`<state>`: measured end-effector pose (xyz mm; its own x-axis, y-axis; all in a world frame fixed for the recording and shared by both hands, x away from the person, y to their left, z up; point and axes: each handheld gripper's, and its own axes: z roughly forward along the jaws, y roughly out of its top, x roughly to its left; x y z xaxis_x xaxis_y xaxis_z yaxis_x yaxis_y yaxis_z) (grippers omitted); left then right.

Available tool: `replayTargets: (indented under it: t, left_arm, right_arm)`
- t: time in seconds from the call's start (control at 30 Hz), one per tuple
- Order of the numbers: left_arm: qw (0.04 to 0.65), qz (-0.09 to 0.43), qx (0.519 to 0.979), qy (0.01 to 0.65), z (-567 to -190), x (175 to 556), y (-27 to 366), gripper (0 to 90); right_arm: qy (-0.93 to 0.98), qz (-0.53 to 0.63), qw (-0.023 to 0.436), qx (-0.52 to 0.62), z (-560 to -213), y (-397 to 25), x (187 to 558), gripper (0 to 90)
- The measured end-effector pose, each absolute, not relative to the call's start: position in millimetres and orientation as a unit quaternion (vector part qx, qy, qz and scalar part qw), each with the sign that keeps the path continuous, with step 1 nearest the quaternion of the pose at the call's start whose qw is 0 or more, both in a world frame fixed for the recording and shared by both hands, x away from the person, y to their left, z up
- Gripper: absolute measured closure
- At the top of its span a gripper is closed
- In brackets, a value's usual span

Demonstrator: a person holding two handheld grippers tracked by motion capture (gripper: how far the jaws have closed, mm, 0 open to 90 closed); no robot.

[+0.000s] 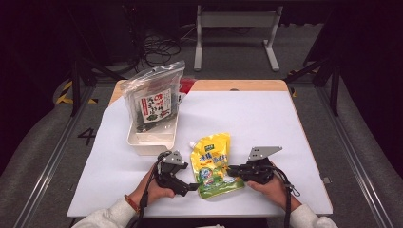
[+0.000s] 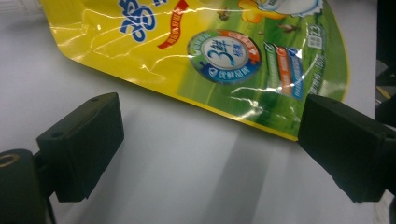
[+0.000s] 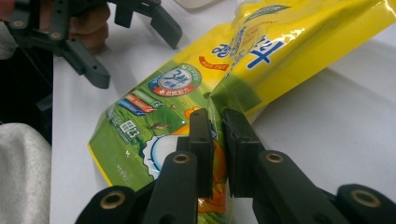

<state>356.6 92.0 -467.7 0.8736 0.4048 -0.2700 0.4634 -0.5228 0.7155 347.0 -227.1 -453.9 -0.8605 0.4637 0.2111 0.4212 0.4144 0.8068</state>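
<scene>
A yellow and green spouted pouch [image 1: 213,164] lies flat on the white table sheet near the front edge. My right gripper [image 1: 232,170] is shut on the pouch's right edge; the right gripper view shows its jaws pinching a fold of the pouch [image 3: 243,74]. My left gripper [image 1: 189,183] stands open just left of the pouch, low near its green bottom corner. In the left gripper view its jaws are wide apart over bare sheet, with the pouch [image 2: 219,56] just ahead of them, untouched.
A white tray [image 1: 151,142] stands behind the left gripper, with a clear bag of dark dried food [image 1: 153,99] upright in it. The white sheet [image 1: 247,118] covers most of the wooden table. Cables and a metal stand lie on the floor beyond.
</scene>
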Motion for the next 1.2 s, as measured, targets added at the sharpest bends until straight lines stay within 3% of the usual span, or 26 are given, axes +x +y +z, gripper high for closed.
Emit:
replayTargets:
  t: [0.27,0.37,0.57,0.63,0.67,0.8,1.0,1.07,1.1,1.17,1.2]
  left_arm:
    - [0.435,-0.060,0.861,0.256,-469,362,88,4.0]
    - [0.449,-0.078,0.851,0.261,-469,363,89,10.7]
    - [0.419,-0.024,0.867,0.267,-467,361,95,8.6]
    - [0.419,-0.023,0.867,0.269,-467,362,101,8.8]
    - [0.414,-0.016,0.871,0.264,-466,362,103,8.4]
    - [0.387,0.021,0.892,0.234,-466,355,110,8.3]
    - [0.391,0.008,0.893,0.224,-466,354,115,8.2]
    - [0.392,0.006,0.891,0.227,-466,355,113,8.1]
    - [0.392,0.006,0.891,0.227,-466,355,113,8.1]
    - [0.391,0.009,0.893,0.222,-467,355,112,8.1]
    - [0.386,0.013,0.897,0.217,-467,354,112,7.6]
  right_arm:
    - [0.846,0.483,0.034,0.224,-453,-222,338,82.7]
    - [0.843,0.490,0.039,0.220,-451,-222,337,82.7]
    - [0.854,0.474,0.051,0.209,-449,-223,337,83.0]
    - [0.866,0.450,0.058,0.209,-447,-222,338,79.4]
    - [0.868,0.441,0.068,0.218,-445,-222,339,68.4]
    - [0.876,0.398,0.095,0.254,-444,-218,344,40.1]
    - [0.869,0.385,0.087,0.298,-443,-207,355,30.7]
    - [0.872,0.371,0.041,0.318,-451,-195,362,26.1]
    - [0.872,0.371,0.041,0.318,-451,-195,362,26.1]
    - [0.870,0.372,0.031,0.323,-449,-194,364,40.3]
    - [0.861,0.385,0.007,0.334,-448,-197,367,60.5]
